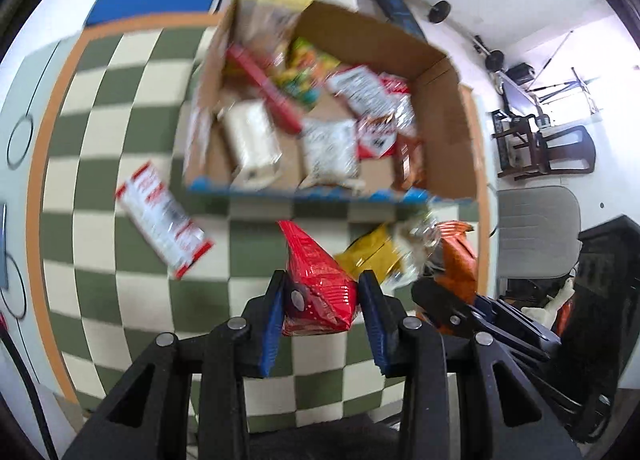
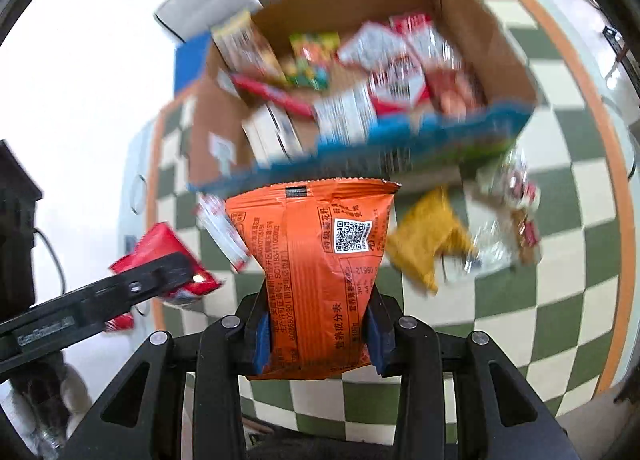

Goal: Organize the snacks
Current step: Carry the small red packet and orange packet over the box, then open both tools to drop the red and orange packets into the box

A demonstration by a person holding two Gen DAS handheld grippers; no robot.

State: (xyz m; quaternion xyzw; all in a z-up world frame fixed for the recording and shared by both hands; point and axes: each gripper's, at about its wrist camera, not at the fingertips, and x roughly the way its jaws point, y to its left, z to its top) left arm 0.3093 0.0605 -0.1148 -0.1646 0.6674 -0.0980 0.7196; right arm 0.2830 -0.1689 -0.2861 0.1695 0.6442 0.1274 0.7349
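In the left wrist view, a white-and-red packet [image 1: 162,220] lies by itself at the middle left on the checkered cloth [image 1: 100,132] that covers the desk. Right of it, filling the upper middle, the open cardboard box [image 1: 440,112] holds a jumble of snacks, blurred: a red stick-shaped pack, a green bag, white-and-red packets, a pale box. Below the box's blue front edge, at the lower middle, the left gripper [image 1: 324,300] has its blue fingers [image 1: 272,324] pressed on a red snack bag [image 1: 316,280], held off the cloth. Just right of that a yellow bag [image 1: 372,252] lies on the cloth, and at the right edge the other gripper carries an orange bag.

In the right wrist view, the red bag shows at the lower left in the neighbouring gripper. At the middle, the right gripper [image 2: 318,336] pinches the orange bag [image 2: 316,260] between its fingers, the pack standing upright, printed back and QR code facing the camera. Right of it lie the yellow bag and a clear crinkled packet [image 2: 508,220].
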